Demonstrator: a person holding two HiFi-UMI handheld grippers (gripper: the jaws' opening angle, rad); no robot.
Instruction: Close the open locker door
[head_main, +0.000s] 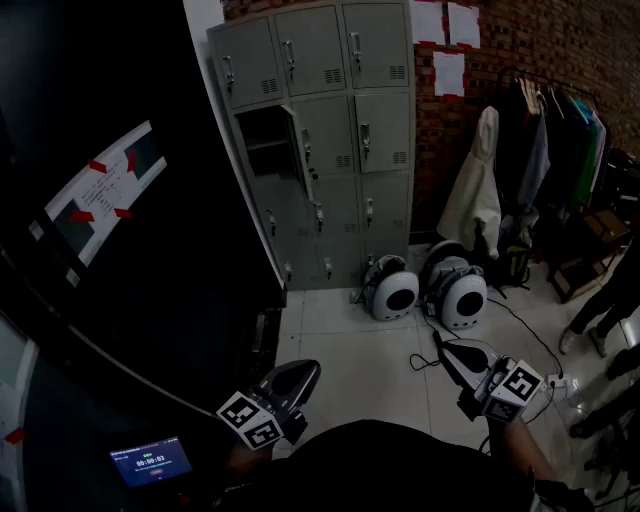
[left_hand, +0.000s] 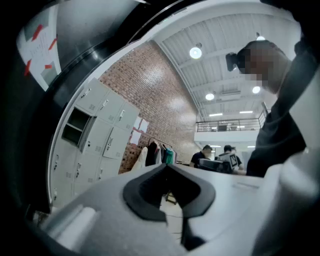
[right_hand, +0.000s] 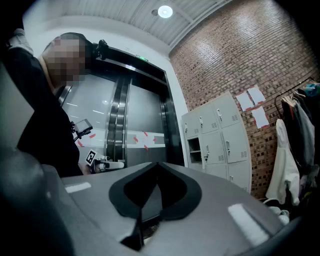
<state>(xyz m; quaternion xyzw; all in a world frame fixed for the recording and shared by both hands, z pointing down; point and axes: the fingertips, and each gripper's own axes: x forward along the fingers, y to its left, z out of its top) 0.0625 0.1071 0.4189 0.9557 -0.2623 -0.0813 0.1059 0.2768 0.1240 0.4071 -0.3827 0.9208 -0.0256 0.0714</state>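
Brick wall (head_main: 440, 150), lockers (head_main: 382, 130), one door (head_main: 298, 145) ajar

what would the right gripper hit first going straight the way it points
Way looks free nearby; right gripper aims roughly at the elevator frame beside the lockers, depth unclear.

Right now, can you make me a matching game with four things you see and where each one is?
Things:
1 open door
2 white coat
3 papers
4 screen

Places:
A on the brick wall
B bottom left, glowing blue
C left column of the lockers, second row down
D hanging right of the lockers

Pairs: 1-C, 2-D, 3-A, 4-B
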